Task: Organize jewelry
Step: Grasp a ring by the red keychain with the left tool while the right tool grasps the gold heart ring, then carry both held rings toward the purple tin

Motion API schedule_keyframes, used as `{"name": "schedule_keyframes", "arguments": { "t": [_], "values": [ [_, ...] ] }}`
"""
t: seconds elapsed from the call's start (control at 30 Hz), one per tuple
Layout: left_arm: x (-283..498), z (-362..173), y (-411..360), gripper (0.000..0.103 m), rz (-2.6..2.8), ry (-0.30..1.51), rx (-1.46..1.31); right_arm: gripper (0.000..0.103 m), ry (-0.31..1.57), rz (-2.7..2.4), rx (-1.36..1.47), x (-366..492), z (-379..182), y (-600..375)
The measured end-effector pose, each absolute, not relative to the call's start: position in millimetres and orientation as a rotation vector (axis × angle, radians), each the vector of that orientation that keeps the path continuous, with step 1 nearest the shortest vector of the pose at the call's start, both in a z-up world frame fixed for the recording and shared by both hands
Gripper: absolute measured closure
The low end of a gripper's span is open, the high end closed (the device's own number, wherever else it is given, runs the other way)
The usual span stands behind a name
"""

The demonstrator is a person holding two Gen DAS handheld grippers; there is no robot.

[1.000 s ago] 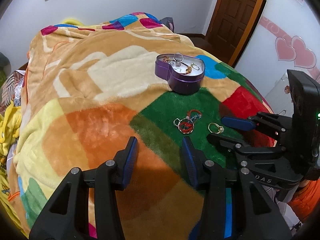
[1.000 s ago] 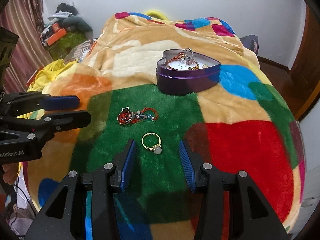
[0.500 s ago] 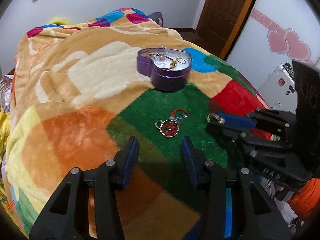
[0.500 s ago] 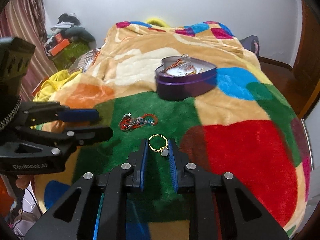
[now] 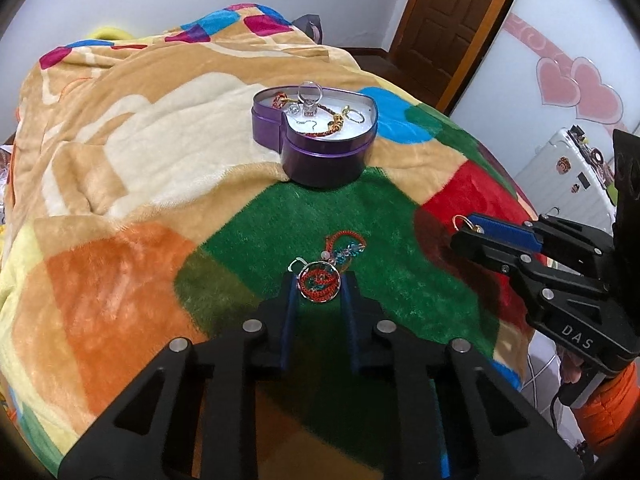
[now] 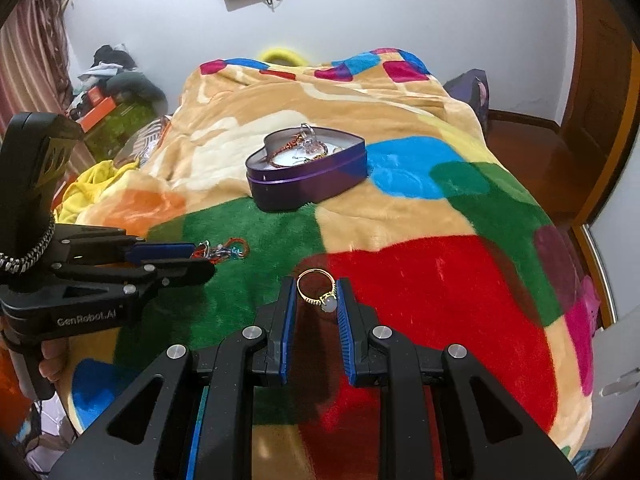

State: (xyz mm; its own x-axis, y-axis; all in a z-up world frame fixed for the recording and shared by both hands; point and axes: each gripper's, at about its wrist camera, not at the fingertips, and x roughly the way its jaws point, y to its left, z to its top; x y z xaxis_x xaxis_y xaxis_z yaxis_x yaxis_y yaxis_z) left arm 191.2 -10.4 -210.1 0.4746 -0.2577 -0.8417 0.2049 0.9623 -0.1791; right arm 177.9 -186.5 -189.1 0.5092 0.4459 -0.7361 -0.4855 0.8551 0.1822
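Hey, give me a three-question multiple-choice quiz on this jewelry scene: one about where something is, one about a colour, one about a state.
1. Where does the red charm bracelet lie?
A. on the green patch
B. in the tin
C. on the floor

2. What colour is the heart-shaped tin?
A. gold
B. purple
C. white

3. What is the right gripper doing?
A. standing wide open
B. shut on the gold ring
C. shut on the tin

Answers:
1 A, green blanket lies under it.
2 B, its wall is purple.
3 B, both fingers press the ring.
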Motion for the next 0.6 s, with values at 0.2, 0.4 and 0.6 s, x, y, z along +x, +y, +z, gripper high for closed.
{"name": "schedule_keyframes", "arguments": {
  "t": [0.2, 0.4, 0.6],
  "values": [
    [182.1, -202.8, -12.2, 0.082, -0.275, 1.01, -0.022, 0.085, 0.858, 0.568, -0.056, 175.7, -184.7, -186.3],
    [175.8, -191.1, -8.5, 0.082, -0.267, 0.983, -0.03, 0.085, 0.832, 0.565, -0.051, 174.2, -174.7, -188.8],
    [171.6, -173.2, -6.9, 0.082, -0.254, 0.937, -0.021, 0.085, 0.799, 0.556, -0.043, 174.2, -161.4, -192.4]
  ]
}}
